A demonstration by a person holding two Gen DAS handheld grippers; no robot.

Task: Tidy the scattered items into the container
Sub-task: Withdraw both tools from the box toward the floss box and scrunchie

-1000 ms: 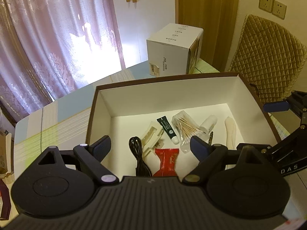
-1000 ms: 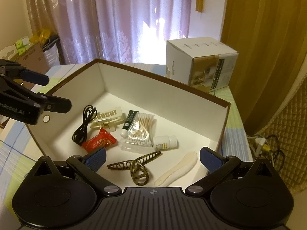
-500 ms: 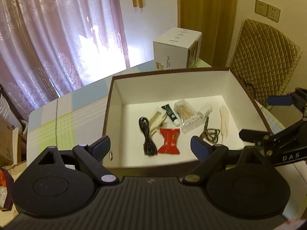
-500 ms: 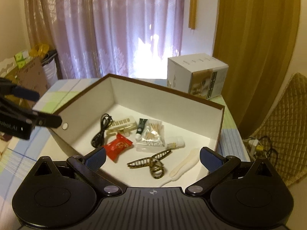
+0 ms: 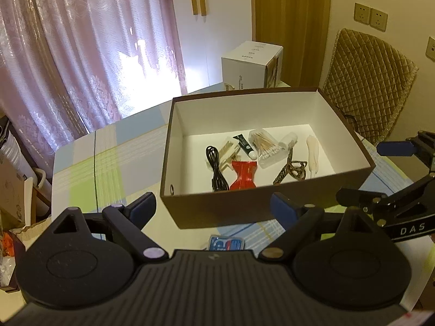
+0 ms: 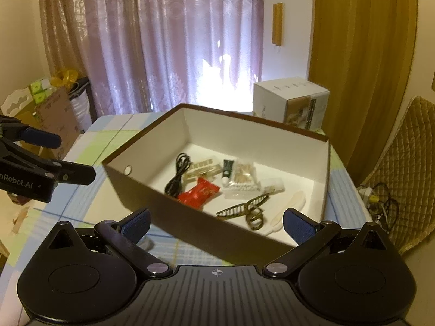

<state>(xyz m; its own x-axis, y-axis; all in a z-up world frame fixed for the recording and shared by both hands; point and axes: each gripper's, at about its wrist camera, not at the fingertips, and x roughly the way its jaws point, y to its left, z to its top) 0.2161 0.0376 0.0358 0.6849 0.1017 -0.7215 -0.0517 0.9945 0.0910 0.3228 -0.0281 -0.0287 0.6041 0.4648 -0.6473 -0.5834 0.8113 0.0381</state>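
A brown box (image 5: 326,193) with a white inside stands on the checked tablecloth (image 5: 108,157). In it lie a black cable (image 5: 216,168), a red packet (image 5: 243,175), a dark tube (image 5: 244,146), a cotton swab pack (image 5: 265,146), a brown hair clip (image 5: 292,168) and a white curved piece (image 5: 312,154). A small blue packet (image 5: 226,243) lies on the cloth just in front of the box. My left gripper (image 5: 213,209) hangs open and empty above that packet. My right gripper (image 6: 216,222) is open and empty before the box's (image 6: 141,187) near right corner.
A white carton (image 5: 251,65) stands on the table behind the box. A quilted chair (image 5: 367,87) is at the table's right side. Cardboard and bags (image 6: 54,108) pile up on the left by the curtain. Cables (image 6: 378,198) lie on the floor to the right.
Both grippers have drawn back and up from over the box, still open. The box's front wall and the blue packet on the cloth have come into the left wrist view.
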